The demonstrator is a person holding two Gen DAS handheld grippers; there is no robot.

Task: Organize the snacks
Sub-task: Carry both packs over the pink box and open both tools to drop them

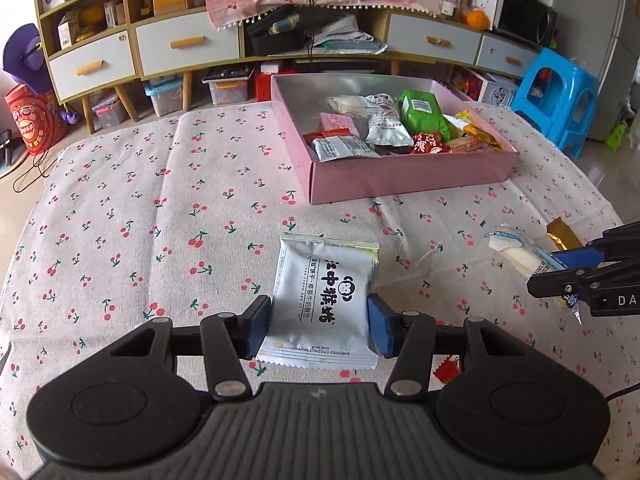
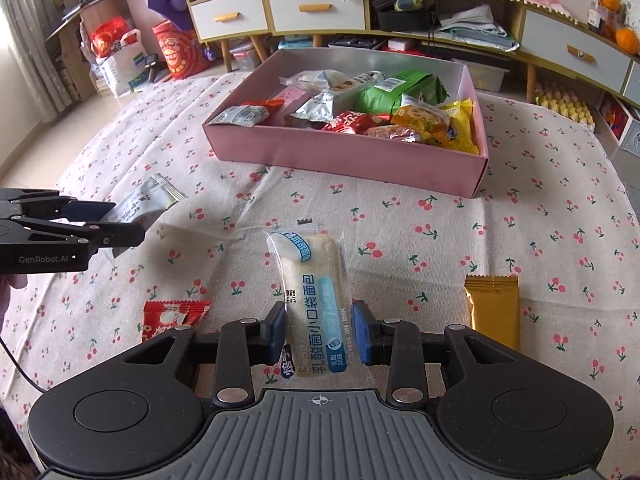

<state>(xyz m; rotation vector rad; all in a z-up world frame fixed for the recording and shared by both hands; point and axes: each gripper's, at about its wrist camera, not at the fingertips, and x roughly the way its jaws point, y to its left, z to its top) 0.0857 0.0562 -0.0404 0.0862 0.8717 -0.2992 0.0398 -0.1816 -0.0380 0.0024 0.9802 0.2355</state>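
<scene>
Sitting between left tool (image 1: 319, 326) pads, biscuit packet (image 1: 322, 304)

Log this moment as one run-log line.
left claw: shut on white biscuit packet | right claw: shut on bread packet | pink box: partly filled | gold packet: on cloth

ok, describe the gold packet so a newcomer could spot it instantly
Start at the pink box on the cherry-print cloth. Nearer the camera, just right of the right gripper, lies the gold packet: plain metallic, unprinted, unlike the loose red packet.
</scene>
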